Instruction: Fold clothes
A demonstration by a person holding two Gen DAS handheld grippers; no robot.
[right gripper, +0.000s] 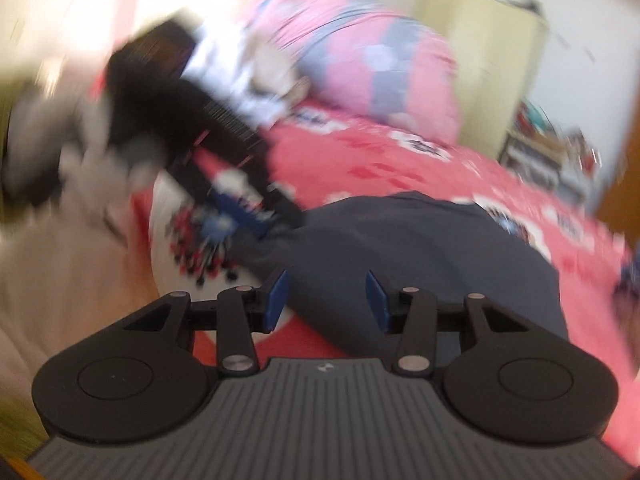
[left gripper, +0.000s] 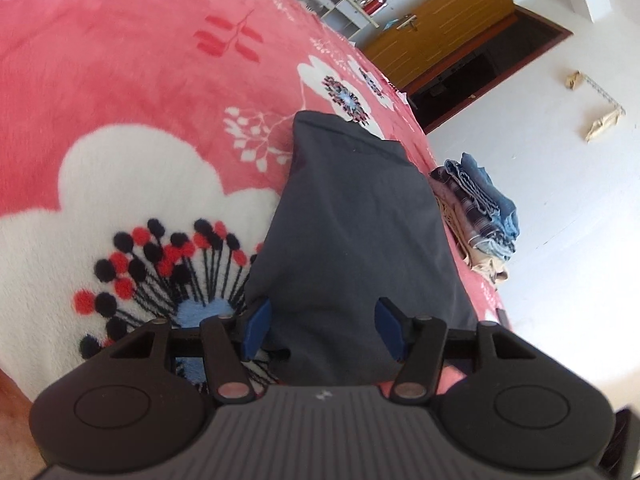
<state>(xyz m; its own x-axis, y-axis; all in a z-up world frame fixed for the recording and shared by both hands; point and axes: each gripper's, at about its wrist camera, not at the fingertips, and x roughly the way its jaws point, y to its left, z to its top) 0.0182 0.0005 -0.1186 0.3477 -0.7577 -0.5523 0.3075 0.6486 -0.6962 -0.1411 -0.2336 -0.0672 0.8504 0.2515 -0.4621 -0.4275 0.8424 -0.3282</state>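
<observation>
Both grippers we hold spread and holding nothing: our left gripper [left gripper: 322, 330] hovers over the dark grey folded garment [left gripper: 352, 240] on the pink floral blanket [left gripper: 120, 80]; folded clothes [left gripper: 476, 216] lie at three o'clock. Our right gripper [right gripper: 326, 300] faces the same garment at twelve o'clock, blurred.

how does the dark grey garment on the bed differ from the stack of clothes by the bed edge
The dark grey garment is one plain piece lying long and loosely folded across the pink floral blanket; the stack of folded clothes is several pieces piled up, blue denim over striped and beige fabric. The grey one lies between the open left gripper fingers; the stack sits apart. Both rest on the blanket.
</observation>
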